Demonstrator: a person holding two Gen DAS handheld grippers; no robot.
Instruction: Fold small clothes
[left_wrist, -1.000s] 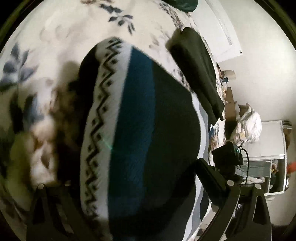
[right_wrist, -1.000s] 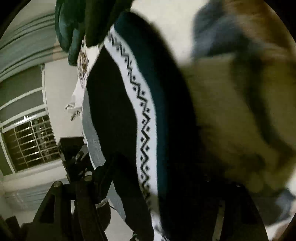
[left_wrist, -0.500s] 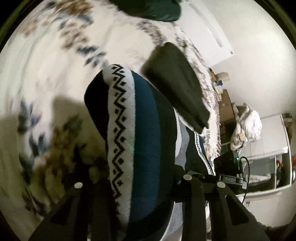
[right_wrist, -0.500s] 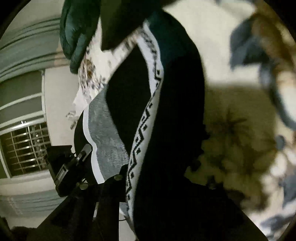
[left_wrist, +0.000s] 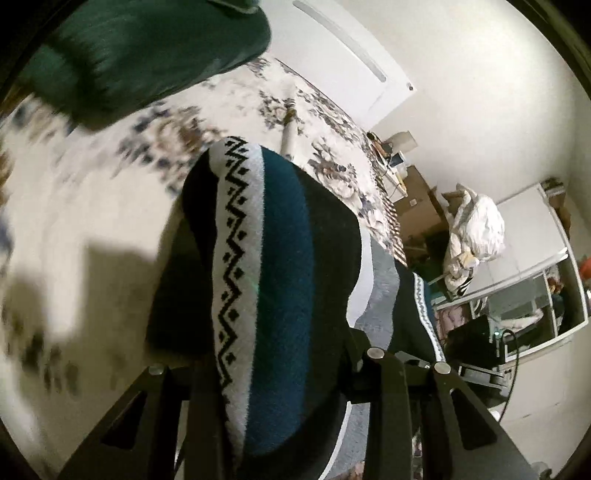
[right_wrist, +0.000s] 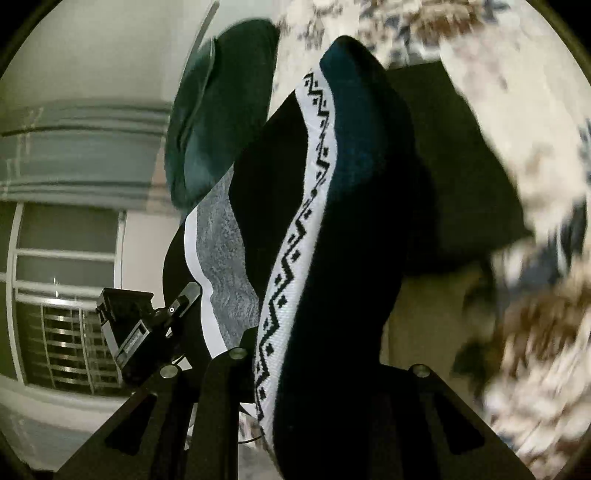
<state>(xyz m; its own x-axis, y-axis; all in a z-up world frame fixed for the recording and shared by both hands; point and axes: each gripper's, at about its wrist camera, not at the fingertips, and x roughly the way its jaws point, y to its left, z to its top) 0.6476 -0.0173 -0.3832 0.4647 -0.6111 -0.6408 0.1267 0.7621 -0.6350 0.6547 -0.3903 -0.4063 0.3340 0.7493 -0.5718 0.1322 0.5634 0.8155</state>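
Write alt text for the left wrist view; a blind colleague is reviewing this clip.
The left gripper is shut on a knitted garment striped black, teal and white with a zigzag band, held above a floral bedspread. A dark green garment lies beyond.

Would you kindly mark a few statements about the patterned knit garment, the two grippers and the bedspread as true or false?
1. Both grippers are clamped on the same knit garment. True: the left gripper and the right gripper each pinch it.
2. The garment lies flat on the floral bedspread. False: it hangs lifted above it.
3. The garment's white band bears a black zigzag pattern. True.
4. The garment is plain red. False: it has black, teal, white and grey bands.
5. A dark green item lies on the bedspread beyond the garment. True.
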